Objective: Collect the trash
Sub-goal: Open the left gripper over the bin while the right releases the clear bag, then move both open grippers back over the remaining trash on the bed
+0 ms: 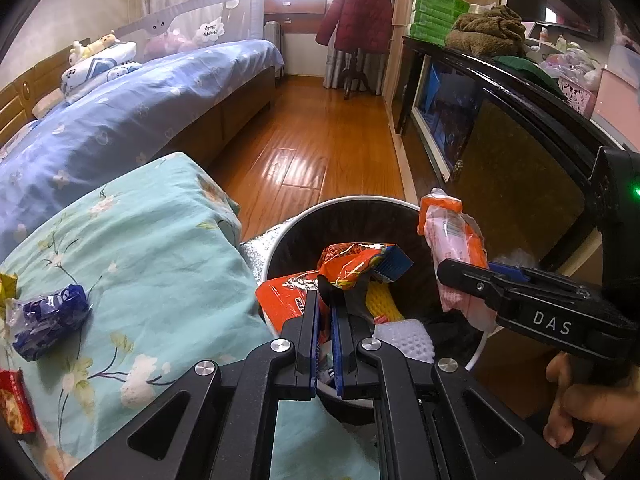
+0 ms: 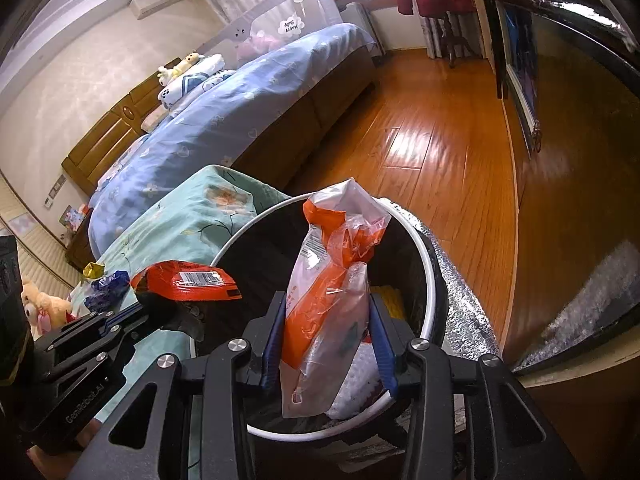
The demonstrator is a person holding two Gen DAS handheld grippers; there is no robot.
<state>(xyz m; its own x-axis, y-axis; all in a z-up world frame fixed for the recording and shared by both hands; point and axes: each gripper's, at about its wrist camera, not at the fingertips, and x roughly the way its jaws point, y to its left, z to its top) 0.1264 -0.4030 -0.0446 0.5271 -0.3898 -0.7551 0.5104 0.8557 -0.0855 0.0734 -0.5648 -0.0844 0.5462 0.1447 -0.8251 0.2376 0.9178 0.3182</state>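
Observation:
A round bin [image 1: 400, 204] with a white rim [image 2: 430, 276] and black liner stands beside a teal floral cloth [image 1: 132, 248]. My left gripper [image 1: 326, 300] is shut on a red-orange snack wrapper [image 1: 352, 266] over the bin; it shows in the right wrist view [image 2: 184, 280] too. My right gripper [image 2: 328, 312] is shut on an orange and clear plastic bag [image 2: 332, 292], held above the bin; it also shows in the left wrist view [image 1: 452, 240]. A blue wrapper [image 1: 50, 320], a red packet [image 1: 14, 400] and a yellow wrapper [image 2: 93, 269] lie on the cloth.
The bin holds yellow foam net [image 1: 380, 304], white mesh [image 1: 404, 340] and an orange packet [image 1: 284, 296]. A blue-covered bed [image 1: 120, 112] is at left, a dark cabinet [image 1: 520, 152] at right, wooden floor [image 1: 312, 144] between. Silver foil mat [image 2: 460, 288] lies under the bin.

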